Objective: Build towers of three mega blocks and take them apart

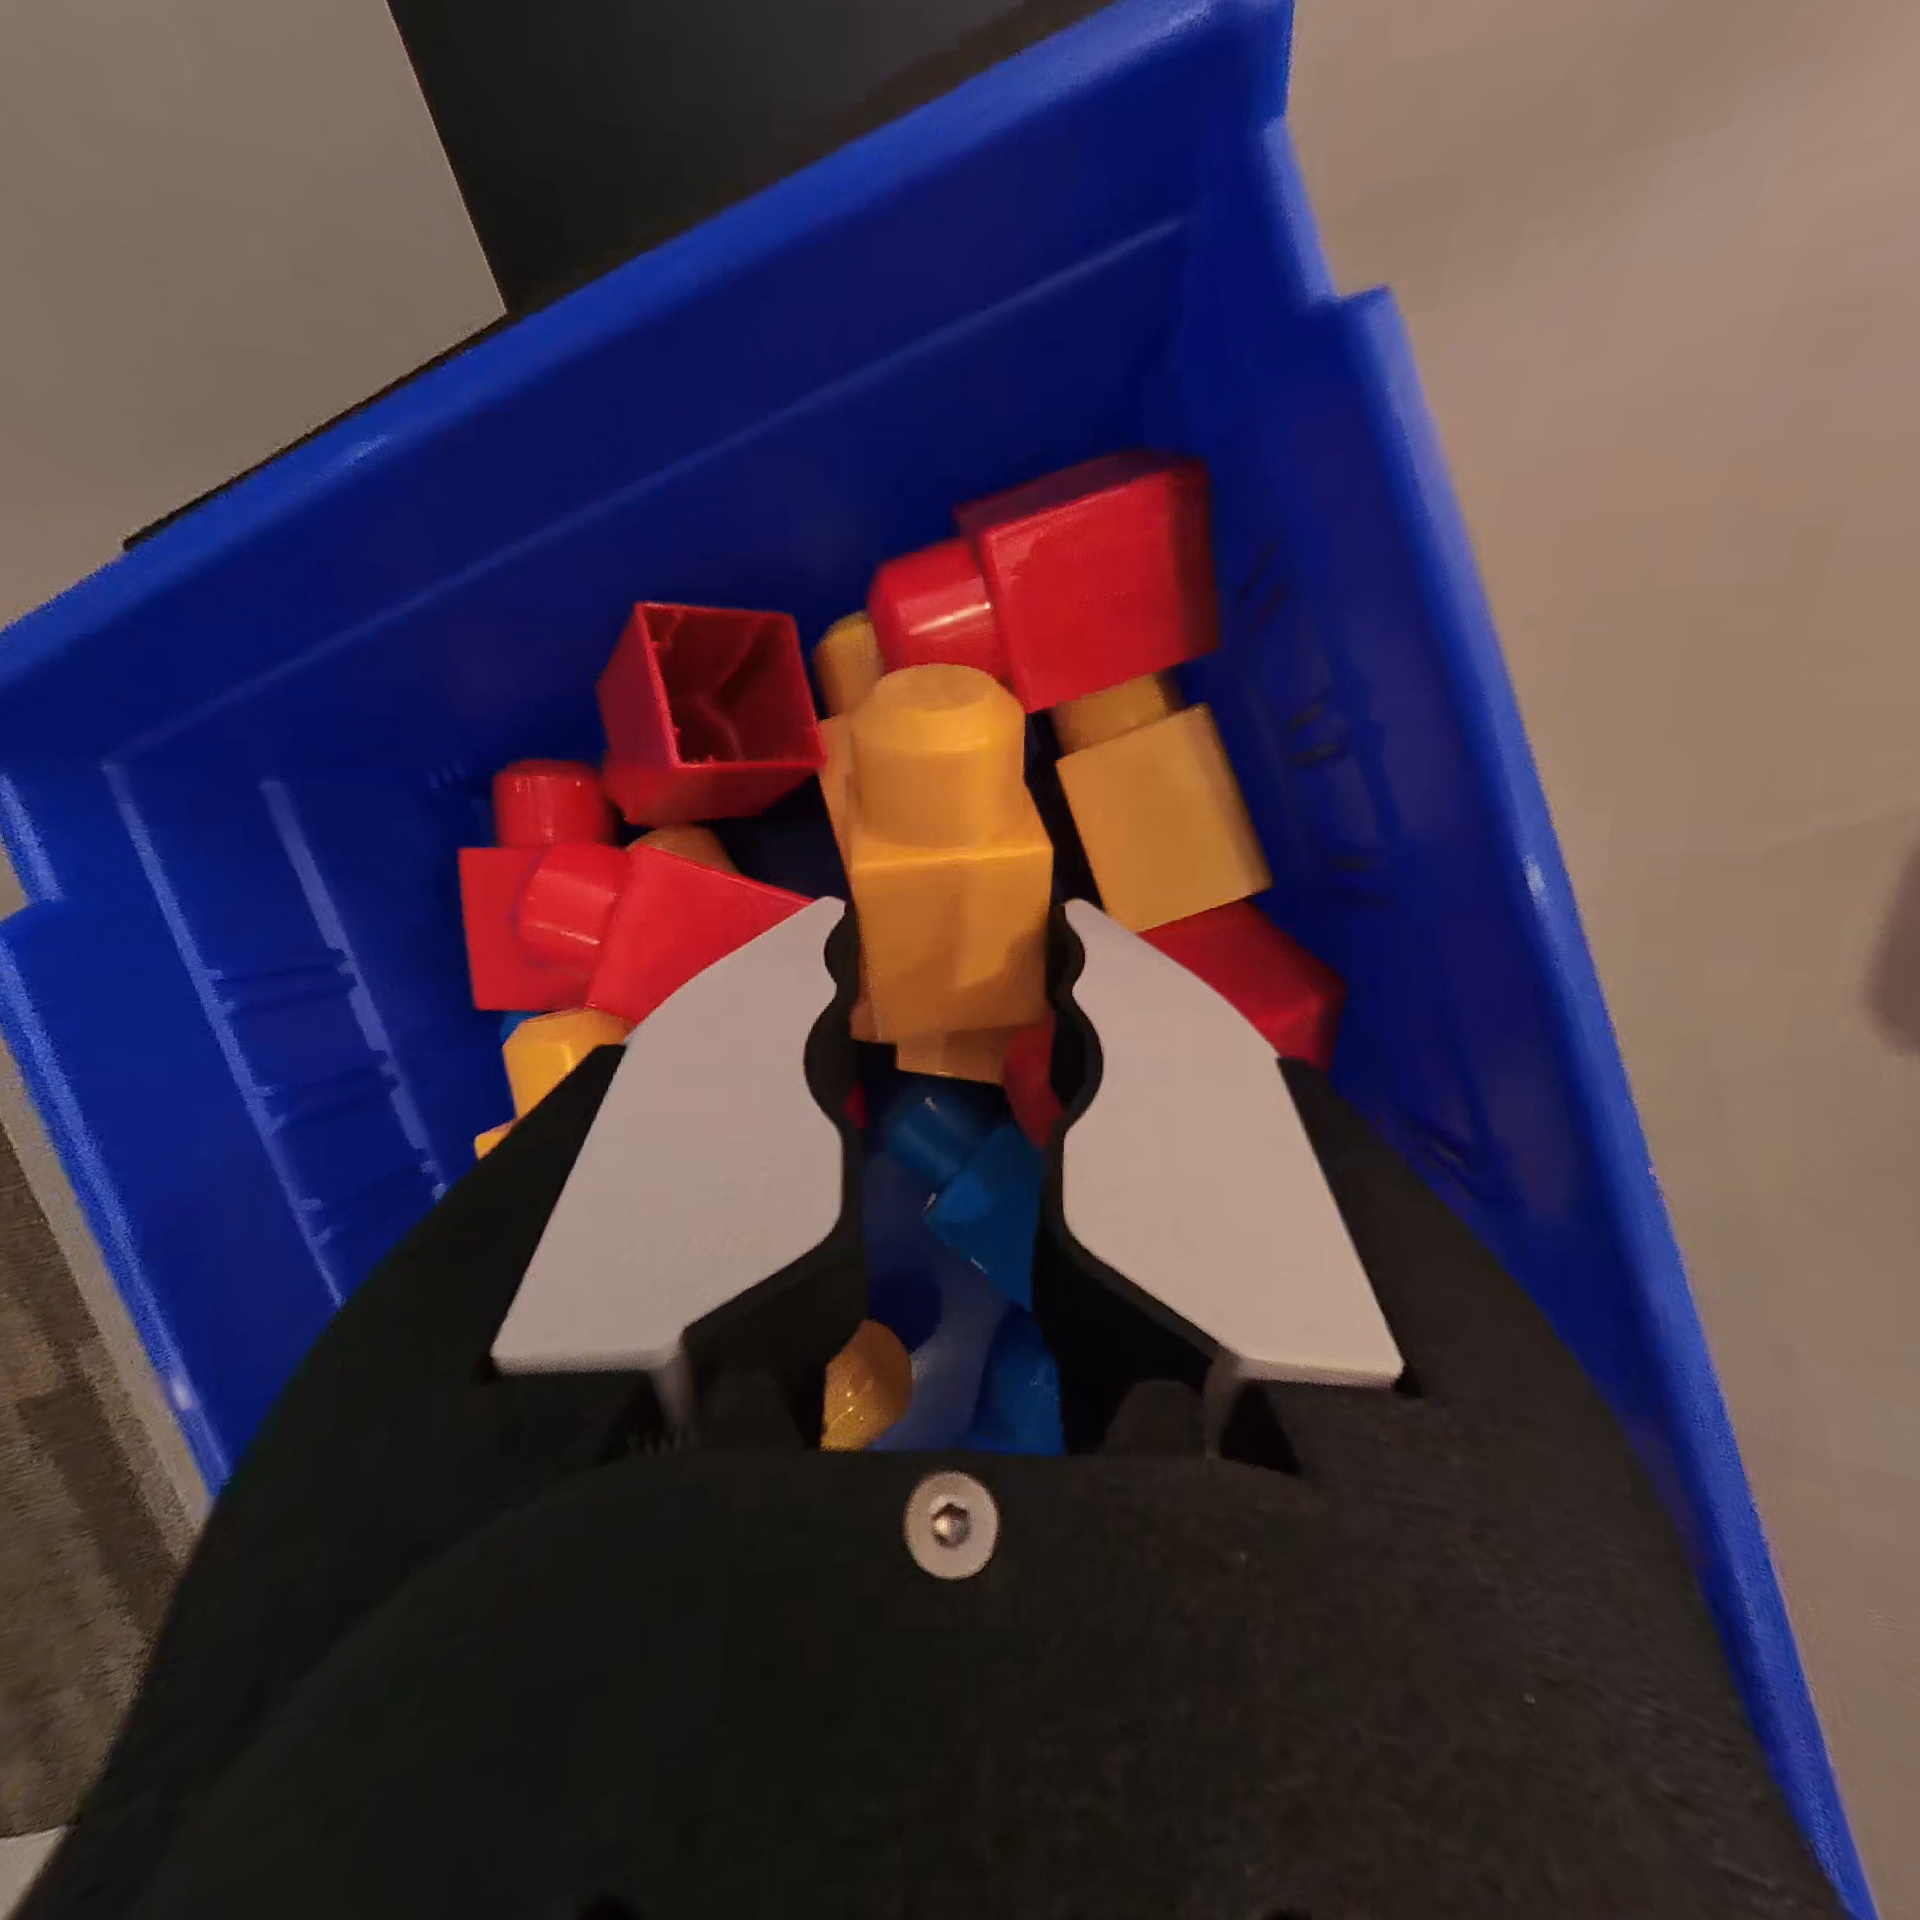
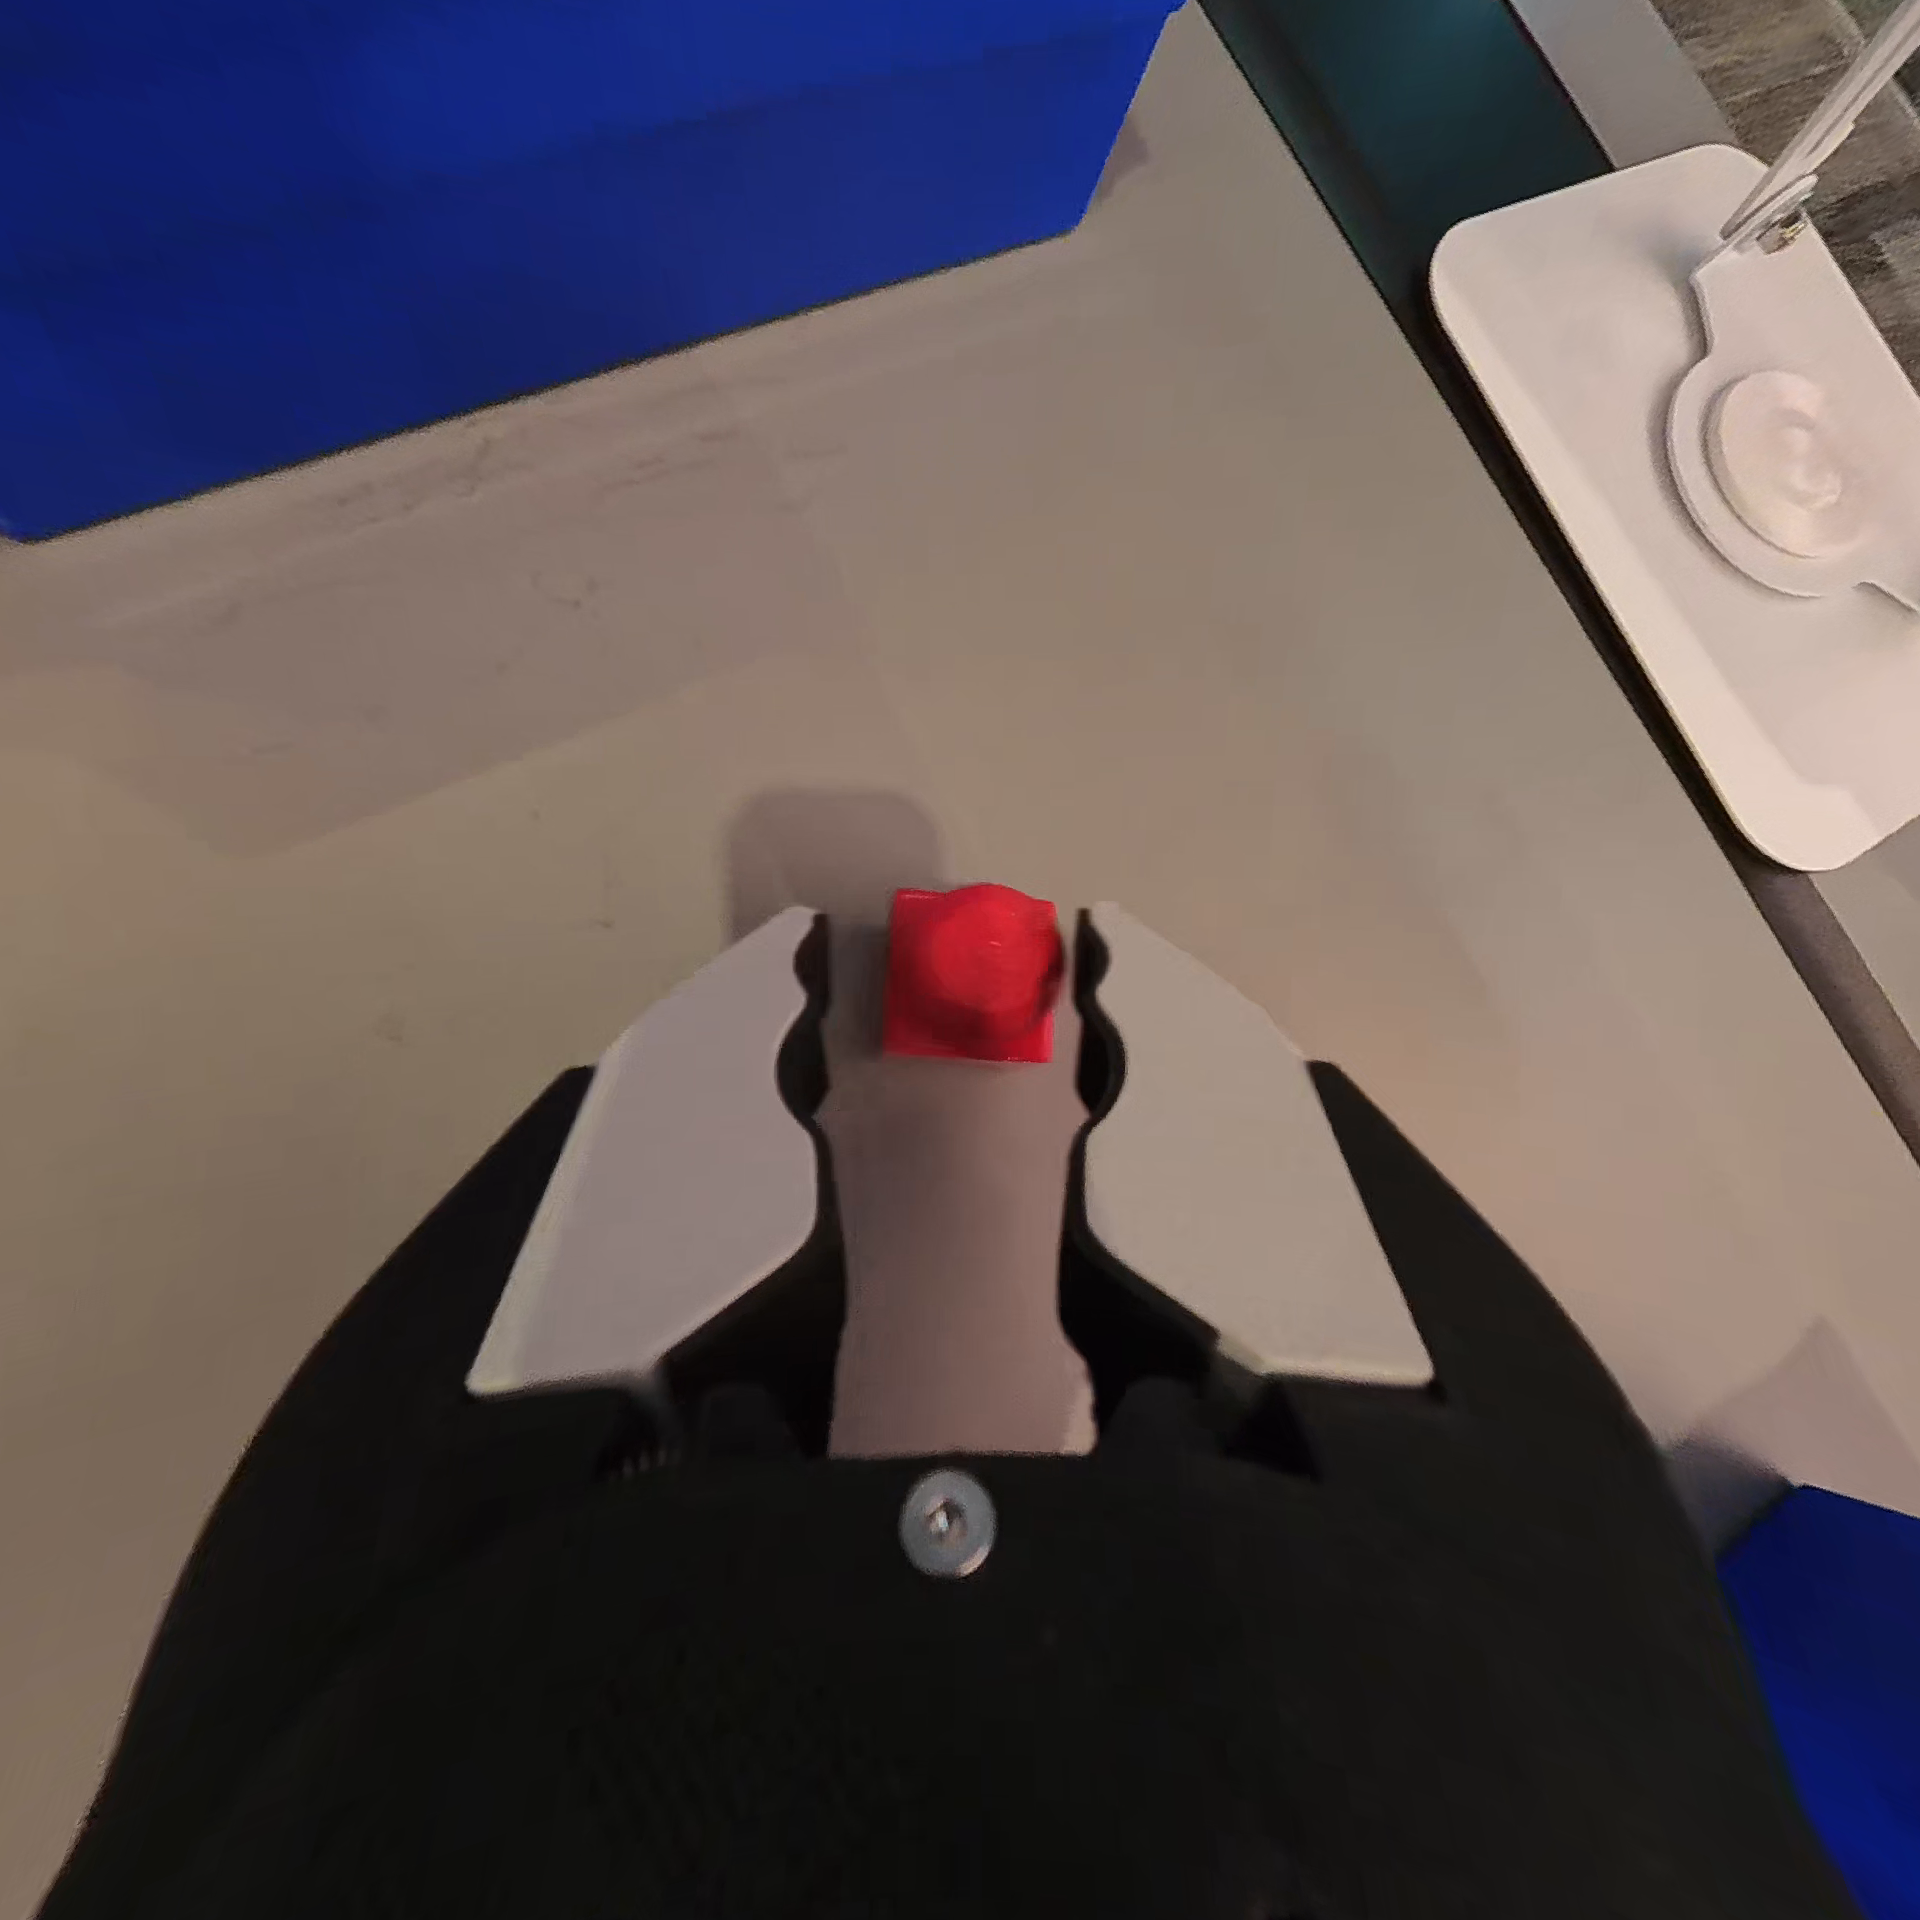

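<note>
My left tongs [image 1: 951, 961] are clamped on a yellow block [image 1: 951, 873] above the blue bin [image 1: 727, 395] of blocks. My right tongs [image 2: 951, 971] stand apart around a red block [image 2: 971, 971] on the bench [image 2: 520, 727], clear of both pads.

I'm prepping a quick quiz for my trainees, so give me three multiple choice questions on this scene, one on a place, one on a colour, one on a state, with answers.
1. Where does the lone red block stand?
A. on the beige table
B. inside the blue bin
C. on the white stand

2. What colour is the block in the left claw?
A. blue
B. yellow
C. green

3. How is the right claw?
A. shut on the red block
B. open, astride the red block
C. holding a yellow block

Answers: 1 A, it stands alone on the tabletop, stud up. 2 B, a yellow block sits pressed between the pads, above the blue bin. 3 B, a gap shows on each side of the block.
</note>
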### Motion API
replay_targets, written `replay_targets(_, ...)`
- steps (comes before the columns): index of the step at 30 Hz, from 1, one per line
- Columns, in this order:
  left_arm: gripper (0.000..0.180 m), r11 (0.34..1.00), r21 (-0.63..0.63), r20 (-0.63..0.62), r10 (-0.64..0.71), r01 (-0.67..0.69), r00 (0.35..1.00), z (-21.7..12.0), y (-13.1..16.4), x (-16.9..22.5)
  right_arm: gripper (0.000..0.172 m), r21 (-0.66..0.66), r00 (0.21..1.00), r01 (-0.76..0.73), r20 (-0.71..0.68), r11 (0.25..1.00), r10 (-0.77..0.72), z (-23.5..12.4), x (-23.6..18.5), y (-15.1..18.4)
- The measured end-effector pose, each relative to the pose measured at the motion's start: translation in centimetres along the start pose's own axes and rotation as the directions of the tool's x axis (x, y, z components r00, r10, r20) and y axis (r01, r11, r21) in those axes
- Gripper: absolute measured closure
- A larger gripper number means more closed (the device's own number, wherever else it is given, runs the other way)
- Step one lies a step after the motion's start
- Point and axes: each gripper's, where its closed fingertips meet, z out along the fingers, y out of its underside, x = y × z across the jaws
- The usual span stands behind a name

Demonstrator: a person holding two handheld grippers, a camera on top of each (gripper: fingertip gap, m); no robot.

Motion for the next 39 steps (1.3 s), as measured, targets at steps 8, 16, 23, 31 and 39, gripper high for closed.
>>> replay_targets(8, 0.147, 0.948, 0.308, -0.536, 0.102, 0.082, 0.838, -11.6, -2.6, 6.5, 0.114, 0.478, 0.981, 0.057, 0.138, 0.877, -0.139, -7.4, -2.2, -7.7)
replay_targets(16, 0.147, 0.8, 0.553, -0.685, 0.595, -0.233, 0.42, -20.6, 0.4, 20.0, 0.128, 0.686, 0.84, -0.363, 0.534, 0.631, -0.097, -17.8, -3.2, -12.0)
replay_targets(23, 0.144, 0.761, 0.572, -0.636, 0.647, -0.306, 0.42, -20.3, 0.8, 21.4, 0.143, 0.567, 0.792, -0.287, 0.594, 0.772, -0.142, -16.0, -5.5, -10.4)
replay_targets(31, 0.122, 0.885, 0.406, -0.346, 0.381, -0.229, 0.857, -12.3, -0.7, 5.8, 0.143, 0.385, 0.993, -0.119, 0.069, 0.915, 0.1, -10.3, 3.3, -6.1)
replay_targets(39, 0.117, 0.938, 0.234, -0.425, 0.336, -0.257, 0.841, -4.6, 2.1, 3.2, 0.143, 0.101, 0.971, -0.159, -0.162, 0.982, 0.174, -3.9, 7.0, 0.4)
